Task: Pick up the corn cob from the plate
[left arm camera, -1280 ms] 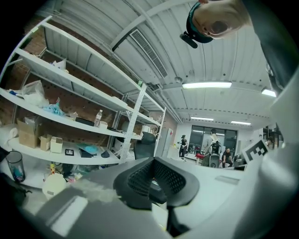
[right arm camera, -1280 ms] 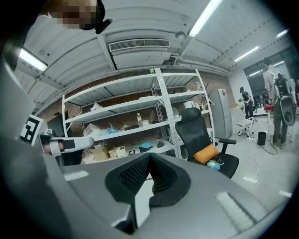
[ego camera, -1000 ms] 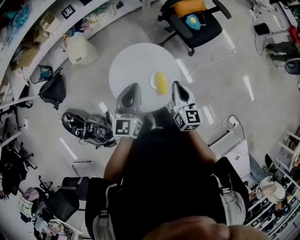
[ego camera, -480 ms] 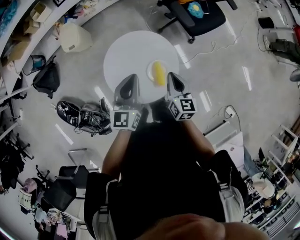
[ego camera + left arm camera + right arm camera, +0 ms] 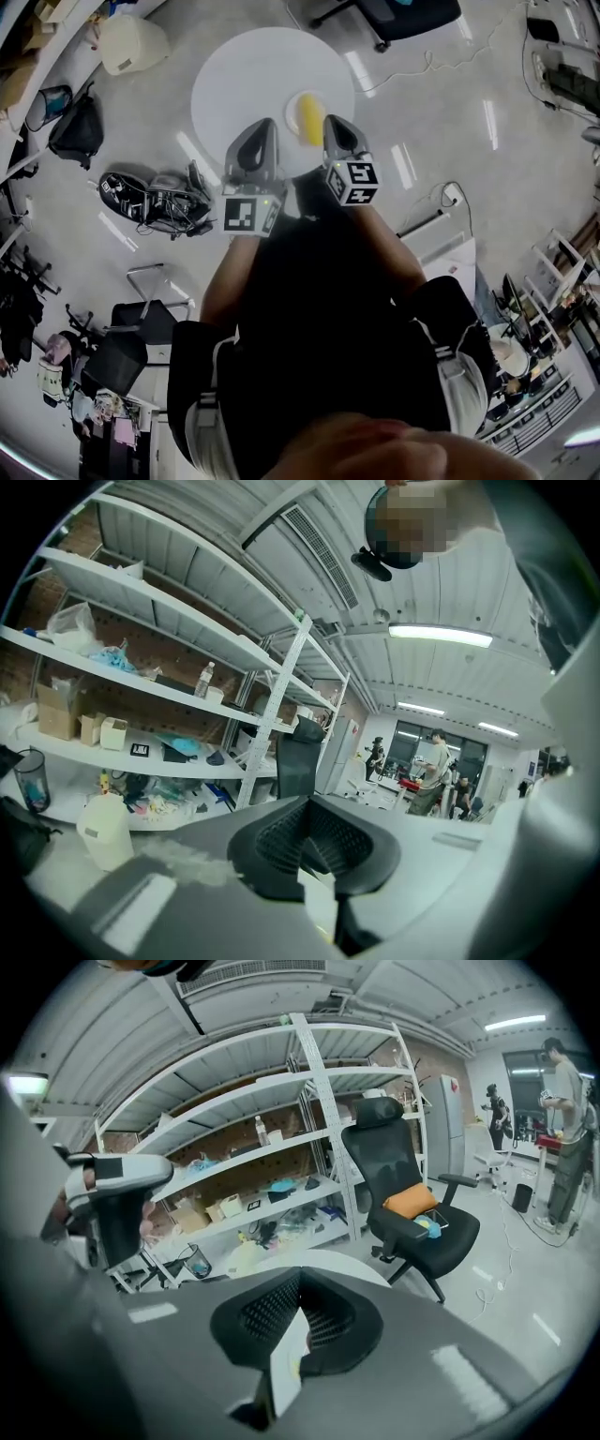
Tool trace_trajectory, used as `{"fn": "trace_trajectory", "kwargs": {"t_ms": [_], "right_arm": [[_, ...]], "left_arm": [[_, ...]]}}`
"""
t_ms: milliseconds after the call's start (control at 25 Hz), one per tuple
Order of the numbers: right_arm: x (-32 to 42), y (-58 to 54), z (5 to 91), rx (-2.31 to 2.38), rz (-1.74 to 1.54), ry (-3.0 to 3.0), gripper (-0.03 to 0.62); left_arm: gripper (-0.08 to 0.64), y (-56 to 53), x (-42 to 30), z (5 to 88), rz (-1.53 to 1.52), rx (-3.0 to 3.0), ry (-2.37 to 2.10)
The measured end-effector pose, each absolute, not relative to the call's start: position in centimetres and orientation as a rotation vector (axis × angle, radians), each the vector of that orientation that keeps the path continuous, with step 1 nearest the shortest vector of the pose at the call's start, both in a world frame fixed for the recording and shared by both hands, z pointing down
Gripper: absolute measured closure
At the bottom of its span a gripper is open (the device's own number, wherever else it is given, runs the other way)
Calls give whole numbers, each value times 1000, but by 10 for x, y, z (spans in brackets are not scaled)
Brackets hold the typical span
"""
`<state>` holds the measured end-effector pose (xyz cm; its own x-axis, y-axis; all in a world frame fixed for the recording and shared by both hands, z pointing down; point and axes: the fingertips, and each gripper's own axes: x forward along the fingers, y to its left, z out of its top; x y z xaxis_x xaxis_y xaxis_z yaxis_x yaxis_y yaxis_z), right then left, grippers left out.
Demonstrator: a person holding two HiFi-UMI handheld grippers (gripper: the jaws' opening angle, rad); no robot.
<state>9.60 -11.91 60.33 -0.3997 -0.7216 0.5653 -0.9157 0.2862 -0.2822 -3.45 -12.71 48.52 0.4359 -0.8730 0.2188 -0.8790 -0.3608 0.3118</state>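
A yellow corn cob (image 5: 307, 116) lies on a small white plate (image 5: 292, 110) at the near right of a round white table (image 5: 244, 80). My right gripper (image 5: 335, 126) hangs just right of the plate, its jaws closed together with nothing between them (image 5: 296, 1324). My left gripper (image 5: 262, 133) is over the table's near edge, left of the plate, and its jaws also meet empty (image 5: 314, 853). Neither gripper view shows the cob; both look level across the room.
A black office chair (image 5: 412, 1211) stands beyond the table, whose white rim (image 5: 309, 1262) shows in the right gripper view. Shelving (image 5: 187, 682) runs along the left wall, with a white canister (image 5: 131, 42). Bags and gear (image 5: 155, 202) lie on the floor at left.
Both grippers have sunk towards the table. The right one has drawn closer to the plate's right side. The table and plate sit higher in the head view.
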Motion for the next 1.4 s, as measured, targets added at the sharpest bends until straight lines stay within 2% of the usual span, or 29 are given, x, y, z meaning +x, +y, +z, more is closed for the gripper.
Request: {"fn": "trace_trajectory", "kwargs": {"t_ms": [440,880,1400], "right_arm": [[94,-122,662,1394,922,-2120,581],[91,-118,708,1324,994,-2013,514],[92,-105,755,1216,1096,-1883,400]], "left_arm": [[560,-143,-30,514,34,2239,-1502],[560,-153,-22,530,54,2225,-1498],[560,-160,-22,542,70,2187,-1503]]}}
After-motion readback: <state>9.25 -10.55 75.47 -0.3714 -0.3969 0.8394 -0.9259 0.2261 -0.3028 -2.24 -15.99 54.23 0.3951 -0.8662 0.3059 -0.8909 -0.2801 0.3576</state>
